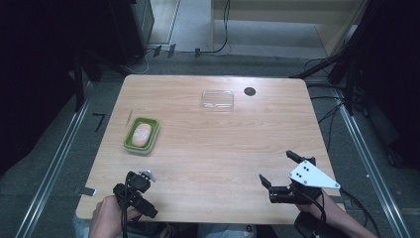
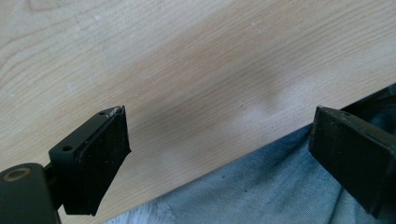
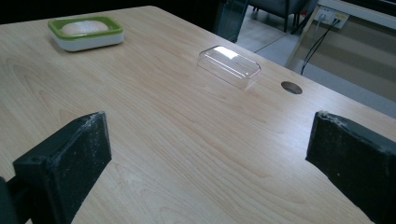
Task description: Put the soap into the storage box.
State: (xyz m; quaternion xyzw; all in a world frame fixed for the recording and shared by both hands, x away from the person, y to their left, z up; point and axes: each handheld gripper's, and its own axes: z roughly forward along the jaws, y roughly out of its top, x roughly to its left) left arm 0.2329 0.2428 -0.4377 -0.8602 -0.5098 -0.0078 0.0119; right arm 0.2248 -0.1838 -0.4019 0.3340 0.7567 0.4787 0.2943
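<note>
A rectangular table (image 1: 213, 144) of pale, fine-grained wood with rounded corners is being shown across the middle of the high view, and a small dark round hole (image 1: 250, 91) is being seen near its upper right edge. In the lower right of that view the right gripper (image 1: 278, 168) is being held above the near edge of the table, its black jaws spread wide apart and nothing being gripped between them; a grey three-cornered plate is being carried on top of it. In the lower left the left gripper (image 1: 134, 184) is being held by a hand (image 1: 106, 218) at the table's front edge. In the left gripper view its flat, matt black jaws are standing well apart over bare wood and blue denim fabric (image 2: 261, 191), with nothing between them. A green-rimmed rectangular dish (image 1: 141, 135) with rounded corners is being seen left of centre, a pale, smooth oval soap-like lump (image 1: 141, 134) lying inside it. A clear plastic rectangular lid (image 1: 217, 99) is lying well apart from it, towards the upper middle.
</note>
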